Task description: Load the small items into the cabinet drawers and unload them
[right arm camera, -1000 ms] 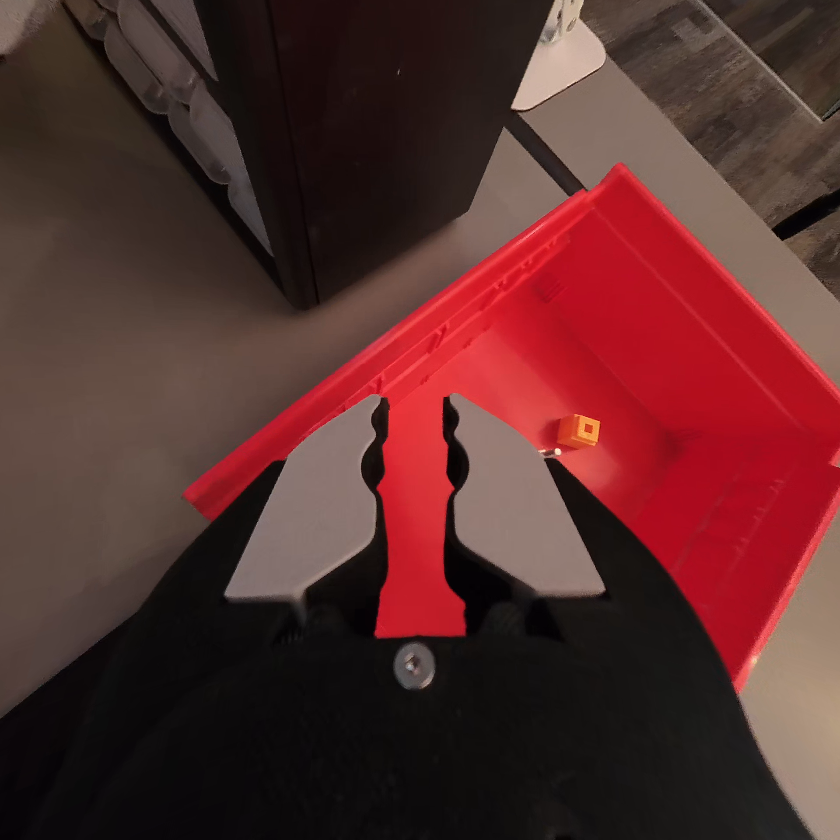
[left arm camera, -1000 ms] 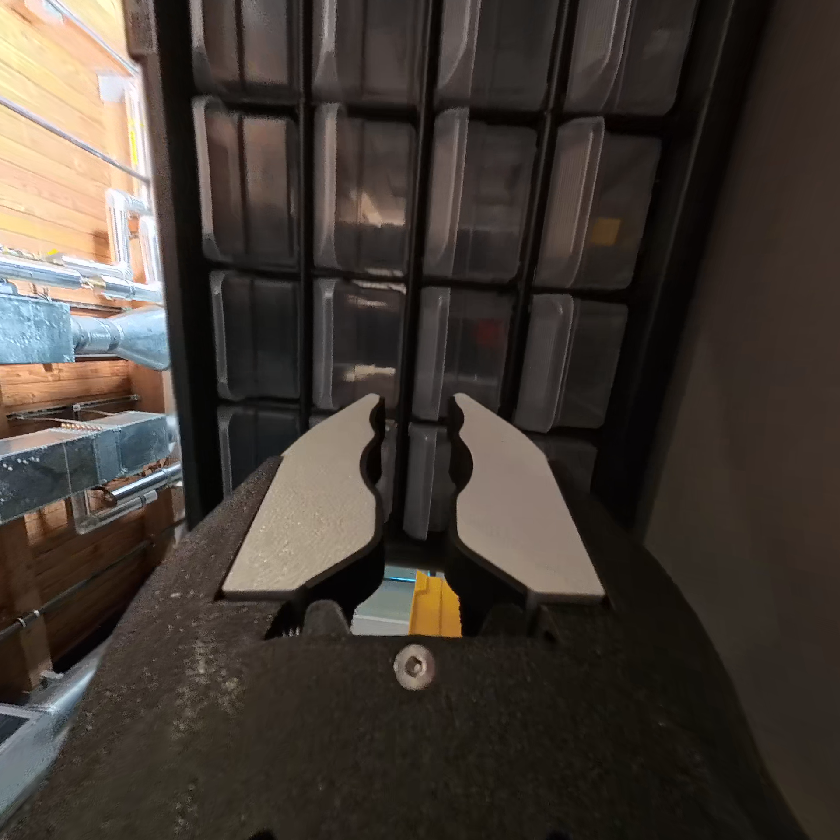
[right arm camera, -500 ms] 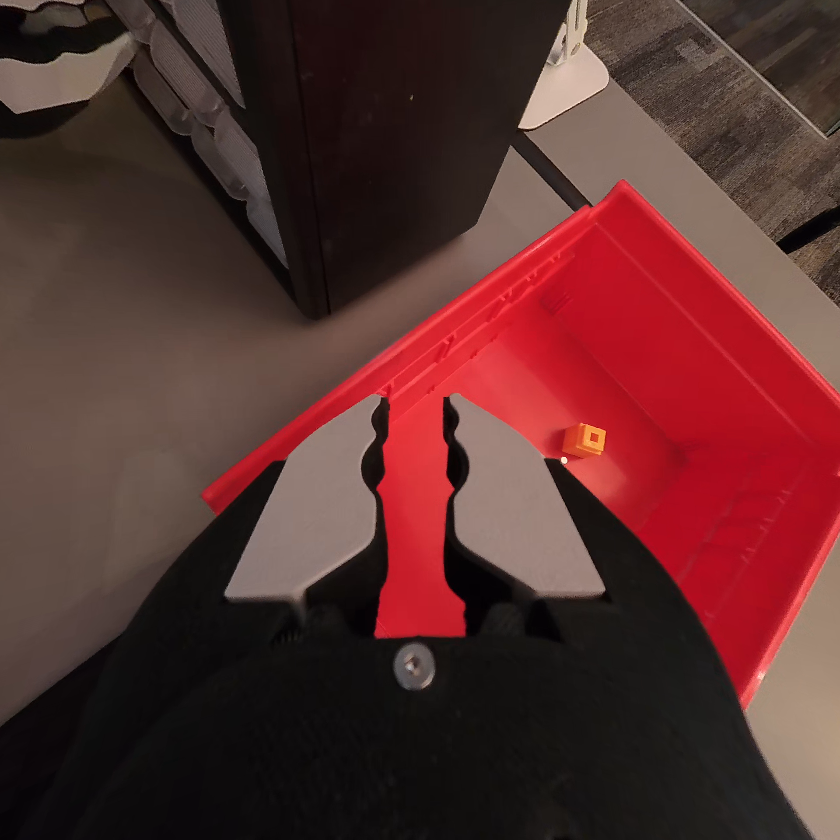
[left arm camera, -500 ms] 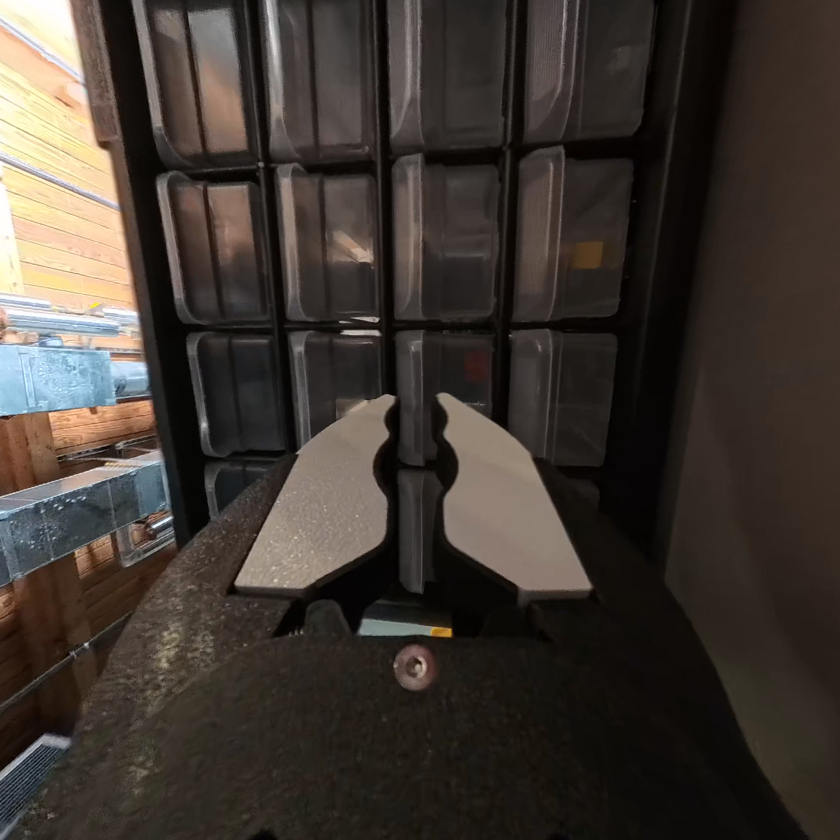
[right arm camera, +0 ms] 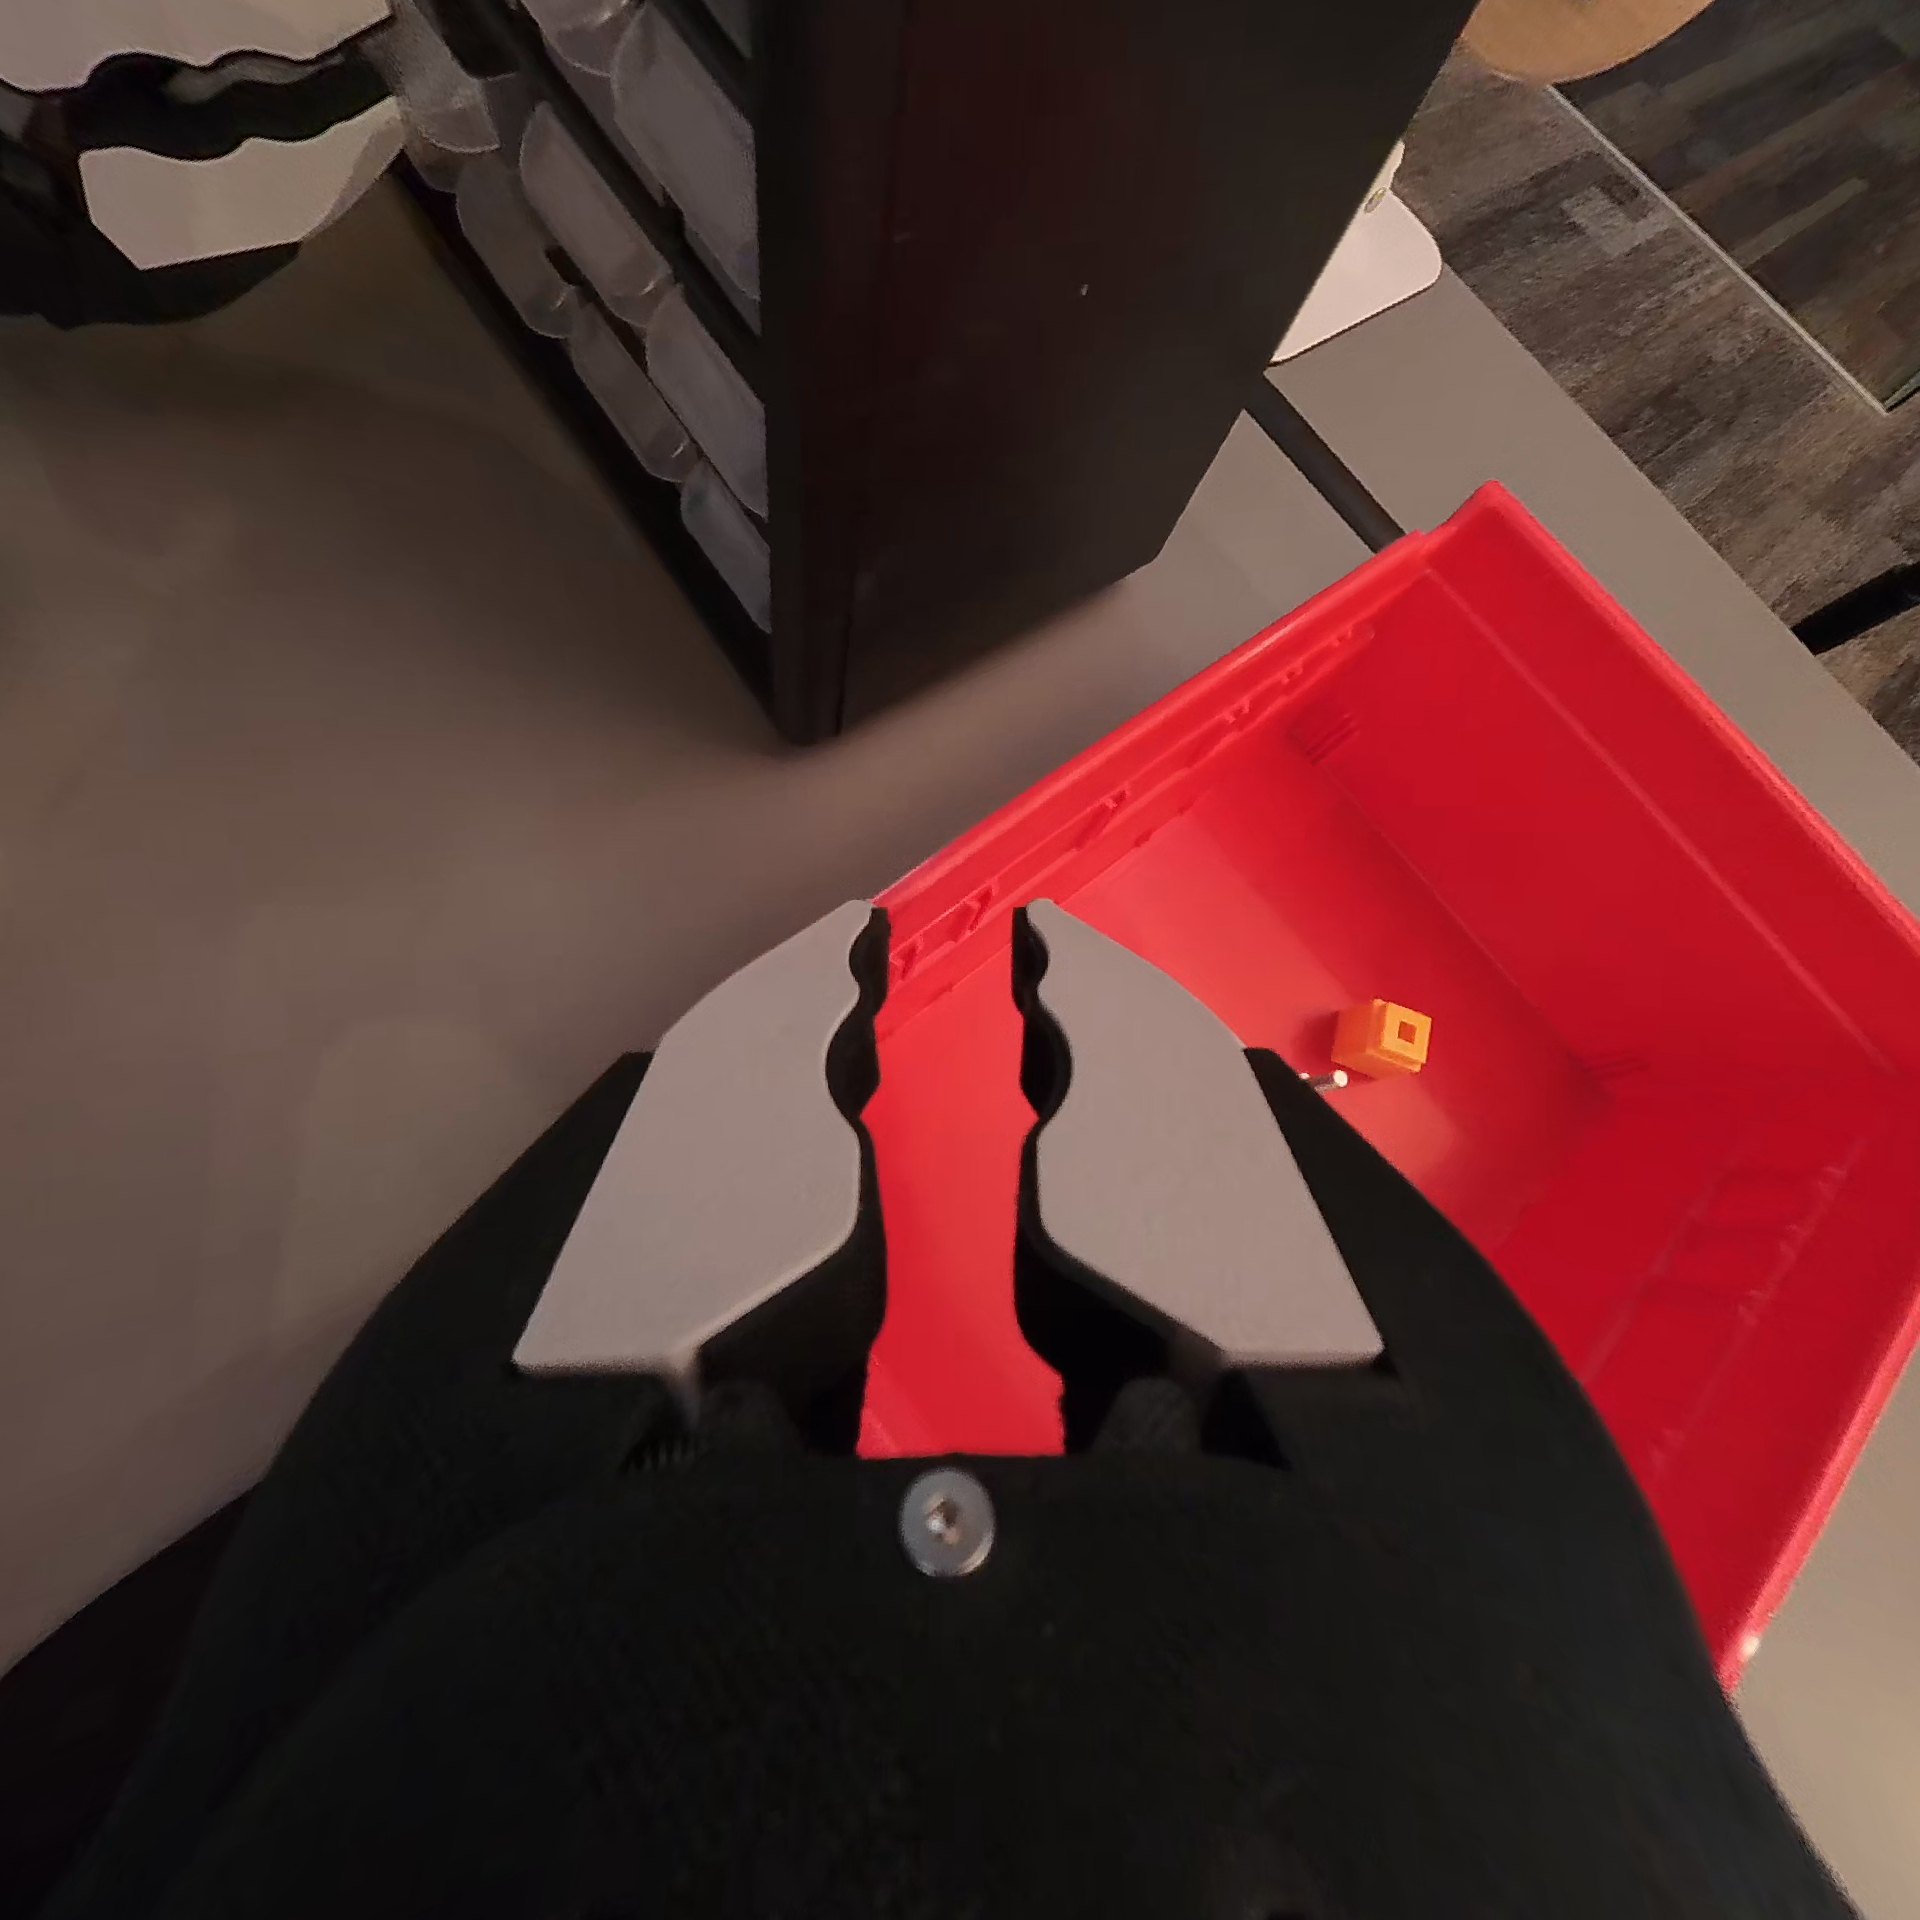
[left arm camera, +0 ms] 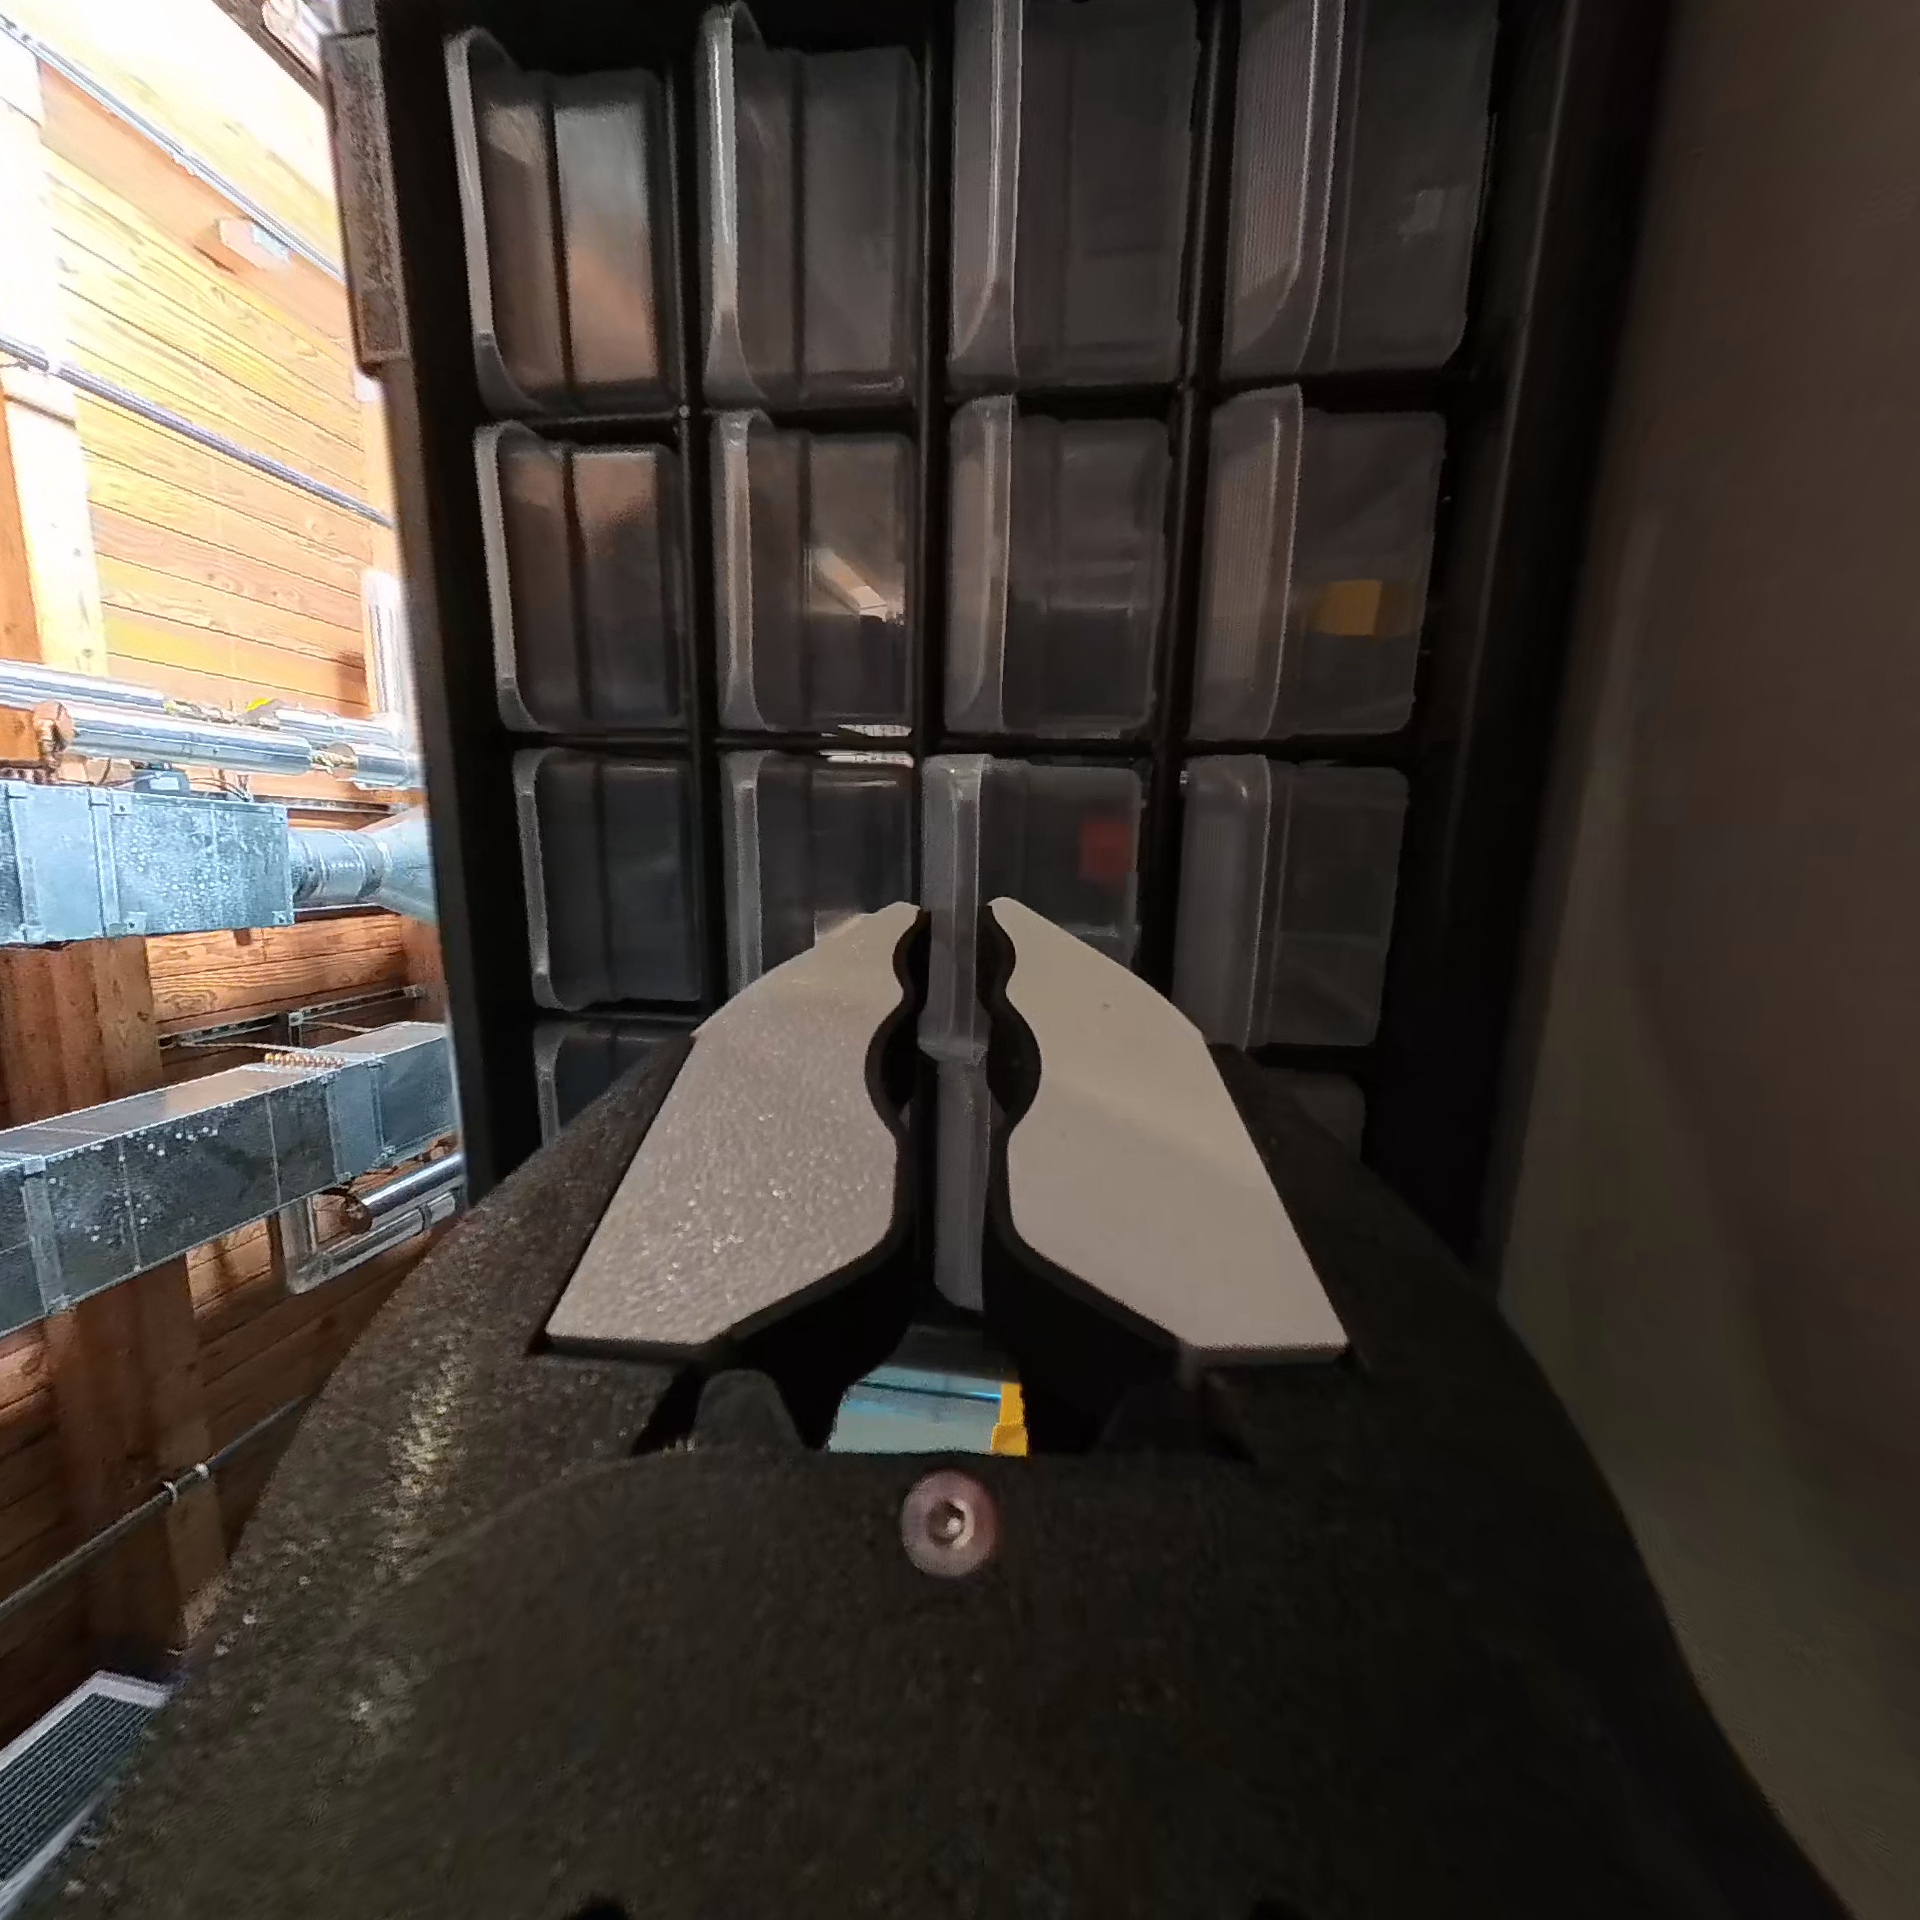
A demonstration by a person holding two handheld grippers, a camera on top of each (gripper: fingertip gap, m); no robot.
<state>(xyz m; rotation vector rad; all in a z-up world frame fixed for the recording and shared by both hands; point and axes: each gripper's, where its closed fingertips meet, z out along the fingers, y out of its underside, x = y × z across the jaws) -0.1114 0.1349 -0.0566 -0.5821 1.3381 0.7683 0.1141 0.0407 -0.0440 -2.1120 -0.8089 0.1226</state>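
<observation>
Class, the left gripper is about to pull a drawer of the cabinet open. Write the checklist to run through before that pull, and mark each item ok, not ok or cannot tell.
1. Left gripper lined up on the drawer handle: ok, the handle sits between its fingertips.
2. Handle firmly clamped: cannot tell; the jaws are narrow around it, contact unclear.
3. Target drawer holds an item: ok, a red item shows through its front.
4. Neighbouring drawers shut: ok, none protrudes.
5. Right gripper free: ok, open and holding nothing over the red bin.
6. Orange cube inside the bin: ok.
</observation>
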